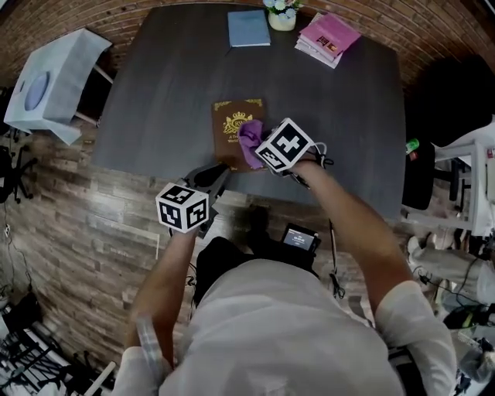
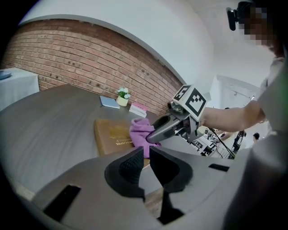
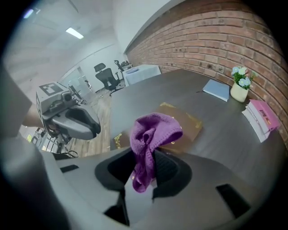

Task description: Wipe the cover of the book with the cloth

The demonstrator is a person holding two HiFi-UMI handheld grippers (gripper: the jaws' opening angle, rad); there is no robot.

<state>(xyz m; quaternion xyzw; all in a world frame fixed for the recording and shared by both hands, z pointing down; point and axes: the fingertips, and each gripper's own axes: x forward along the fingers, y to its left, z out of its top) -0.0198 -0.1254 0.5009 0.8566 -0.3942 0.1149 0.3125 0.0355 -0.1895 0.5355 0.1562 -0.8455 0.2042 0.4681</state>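
A purple knitted cloth (image 1: 249,141), soft and bunched, is pinched in the ridged black jaws of the right gripper (image 3: 145,167). It rests on the right half of a brown hardcover book (image 1: 232,124) with a gold-embossed crest. The book lies flat at the middle of the dark, matte, wood-grained bench (image 1: 155,93). The person's right forearm (image 1: 356,224) reaches in from five o'clock, the gripper angled toward eleven. The left gripper (image 2: 146,158), jaws all but closed on nothing, hovers at the book's seven o'clock, over the bench's near edge. Along the far edge lie a flat blue notebook (image 1: 248,28) at twelve o'clock, a small potted flower (image 1: 281,14) and, at one o'clock, stacked pink books (image 1: 329,37).
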